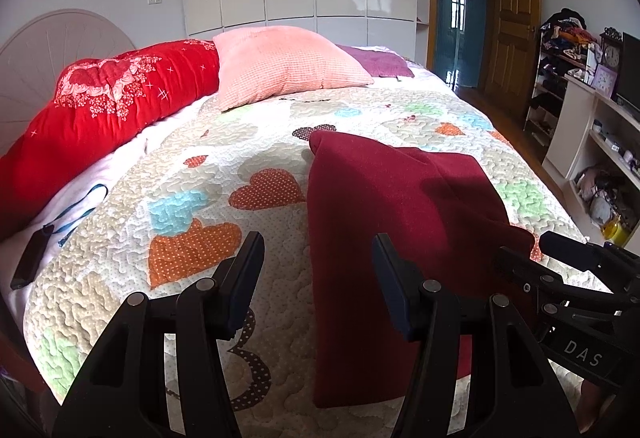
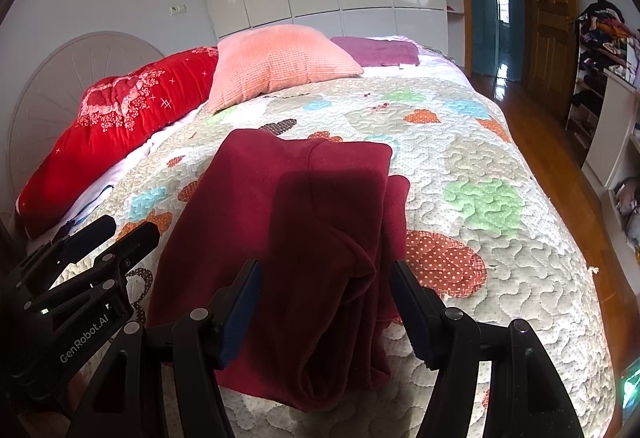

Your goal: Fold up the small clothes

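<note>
Matt maroon fleece garment [image 2: 288,222] on stitched, puckered cotton quilt [image 2: 480,158].

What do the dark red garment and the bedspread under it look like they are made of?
Dark red garment: looks like soft fleece or brushed knit, with a matte, slightly fuzzy surface and thick, rounded folds. Bedspread: quilted cotton-like fabric, with puckered wavy stitching and dotted heart patches sewn on.

The right claw [image 2: 326,302] hides the maroon garment's [image 2: 280,238] near edge behind its fingers.
</note>
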A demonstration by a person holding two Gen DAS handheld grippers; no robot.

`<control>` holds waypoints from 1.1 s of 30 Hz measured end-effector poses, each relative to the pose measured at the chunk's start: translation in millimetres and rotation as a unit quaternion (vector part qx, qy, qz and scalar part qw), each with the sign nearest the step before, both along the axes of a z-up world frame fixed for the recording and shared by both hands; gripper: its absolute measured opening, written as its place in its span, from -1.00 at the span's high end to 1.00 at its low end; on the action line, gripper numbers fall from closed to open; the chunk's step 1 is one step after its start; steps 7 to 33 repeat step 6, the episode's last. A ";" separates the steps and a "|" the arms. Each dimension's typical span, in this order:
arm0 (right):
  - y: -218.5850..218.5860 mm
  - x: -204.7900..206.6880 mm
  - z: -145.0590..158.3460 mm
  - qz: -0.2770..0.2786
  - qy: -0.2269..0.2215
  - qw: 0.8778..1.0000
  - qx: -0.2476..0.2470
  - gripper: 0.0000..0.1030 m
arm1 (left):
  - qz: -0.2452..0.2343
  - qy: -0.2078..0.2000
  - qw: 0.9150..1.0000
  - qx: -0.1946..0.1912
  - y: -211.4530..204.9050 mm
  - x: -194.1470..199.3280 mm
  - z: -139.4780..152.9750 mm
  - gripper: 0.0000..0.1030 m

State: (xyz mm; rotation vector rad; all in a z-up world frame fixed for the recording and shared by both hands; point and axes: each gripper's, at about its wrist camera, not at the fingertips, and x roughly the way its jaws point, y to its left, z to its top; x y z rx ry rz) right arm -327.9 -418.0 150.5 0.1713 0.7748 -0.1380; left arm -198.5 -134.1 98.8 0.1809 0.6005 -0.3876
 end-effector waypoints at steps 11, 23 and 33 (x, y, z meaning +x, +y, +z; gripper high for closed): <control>-1.0 0.8 0.6 0.004 -0.001 1.000 -0.001 -0.24 | 0.002 0.002 1.000 -0.002 4.9 4.2 0.8 -0.09; -1.0 0.8 0.6 0.004 -0.001 1.000 -0.001 -0.24 | 0.002 0.002 1.000 -0.002 4.9 4.2 0.8 -0.09; -1.0 0.8 0.6 0.004 -0.001 1.000 -0.001 -0.24 | 0.002 0.002 1.000 -0.002 4.9 4.2 0.8 -0.09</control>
